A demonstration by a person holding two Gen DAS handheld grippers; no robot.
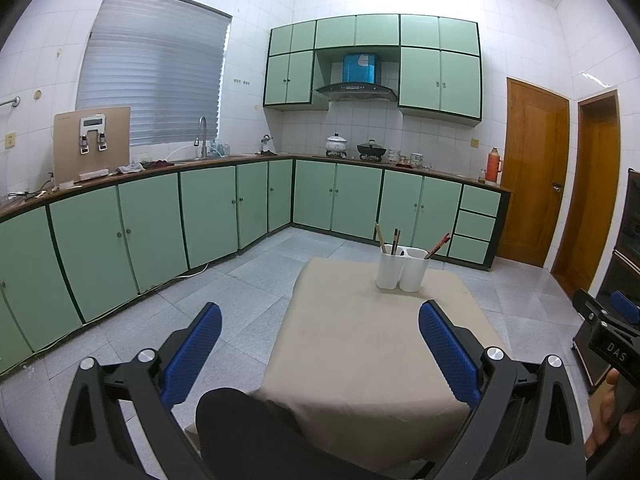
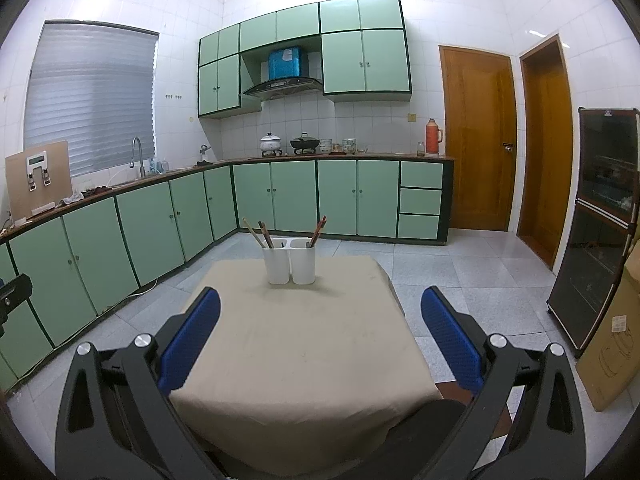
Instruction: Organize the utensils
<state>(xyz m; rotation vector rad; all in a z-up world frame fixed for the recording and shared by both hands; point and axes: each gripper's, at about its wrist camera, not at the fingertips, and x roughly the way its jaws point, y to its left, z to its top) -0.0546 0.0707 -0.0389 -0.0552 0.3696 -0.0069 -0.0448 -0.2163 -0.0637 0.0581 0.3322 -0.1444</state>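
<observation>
A white two-compartment utensil holder (image 1: pixel 401 269) (image 2: pixel 289 261) stands at the far end of a small table with a beige cloth (image 1: pixel 372 360) (image 2: pixel 296 352). Several chopsticks (image 1: pixel 390 238) (image 2: pixel 260 234) stand in its left compartment and reddish ones (image 1: pixel 438 246) (image 2: pixel 317 231) in its right. My left gripper (image 1: pixel 320 316) is open and empty, held well short of the holder. My right gripper (image 2: pixel 320 308) is open and empty too, above the table's near half. The right gripper's body shows at the right edge of the left wrist view (image 1: pixel 608 332).
Green base cabinets (image 1: pixel 208 216) (image 2: pixel 176 212) with a counter run along the left and back walls. Wooden doors (image 1: pixel 532 172) (image 2: pixel 476 140) stand at the right. A dark cabinet (image 2: pixel 596 216) and a cardboard box (image 2: pixel 616 340) stand right of the table. Tiled floor surrounds the table.
</observation>
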